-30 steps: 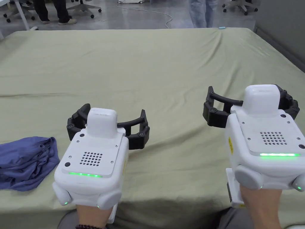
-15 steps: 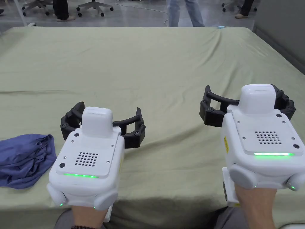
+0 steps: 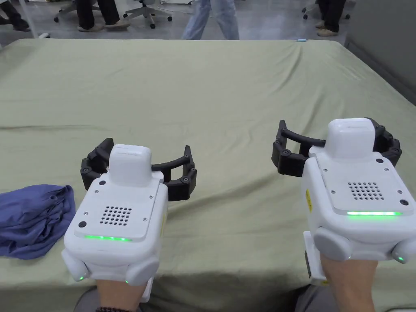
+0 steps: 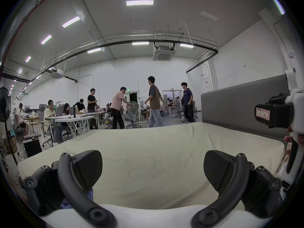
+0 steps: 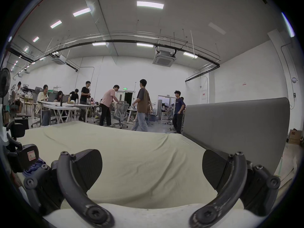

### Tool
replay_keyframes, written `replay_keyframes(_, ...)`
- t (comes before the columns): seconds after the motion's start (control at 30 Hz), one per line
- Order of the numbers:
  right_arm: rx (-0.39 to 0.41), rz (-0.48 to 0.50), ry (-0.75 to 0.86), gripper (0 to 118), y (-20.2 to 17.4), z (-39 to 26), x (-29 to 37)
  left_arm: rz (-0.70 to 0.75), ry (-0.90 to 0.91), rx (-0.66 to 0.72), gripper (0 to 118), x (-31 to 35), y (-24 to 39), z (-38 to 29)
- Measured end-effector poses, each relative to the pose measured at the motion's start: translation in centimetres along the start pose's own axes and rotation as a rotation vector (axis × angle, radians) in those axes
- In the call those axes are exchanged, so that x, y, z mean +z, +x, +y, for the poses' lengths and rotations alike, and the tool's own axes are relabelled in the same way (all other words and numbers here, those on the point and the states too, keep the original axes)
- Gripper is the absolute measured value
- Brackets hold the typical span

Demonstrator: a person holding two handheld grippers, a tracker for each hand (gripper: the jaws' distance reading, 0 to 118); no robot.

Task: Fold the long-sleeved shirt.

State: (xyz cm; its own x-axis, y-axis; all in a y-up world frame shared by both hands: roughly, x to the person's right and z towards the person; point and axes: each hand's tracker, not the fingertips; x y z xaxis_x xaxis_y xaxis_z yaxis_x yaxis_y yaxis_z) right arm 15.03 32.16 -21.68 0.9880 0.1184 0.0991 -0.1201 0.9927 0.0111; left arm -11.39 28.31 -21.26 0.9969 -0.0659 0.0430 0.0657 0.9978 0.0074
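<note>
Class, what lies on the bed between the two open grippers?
Only bare olive-green bedsheet between left gripper and right gripper, per the head view.

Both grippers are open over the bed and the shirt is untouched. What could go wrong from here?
1. The blue shirt lies bunched at the near-left edge of the green sheet; a careless pull might slide it off.
2. It is crumpled, so the left hand-held gripper may pinch several layers at once.
3. The right hand-held gripper is far from it and may snag the loose sheet.
</note>
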Motion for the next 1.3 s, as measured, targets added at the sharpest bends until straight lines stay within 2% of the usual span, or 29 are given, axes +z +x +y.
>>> replay_keyframes(1.3, -0.017, -0.005, -0.025, 118, 0.05, -0.34, -0.72, -0.024, 0.008, 0.005, 118, -0.68, 0.19, 0.34)
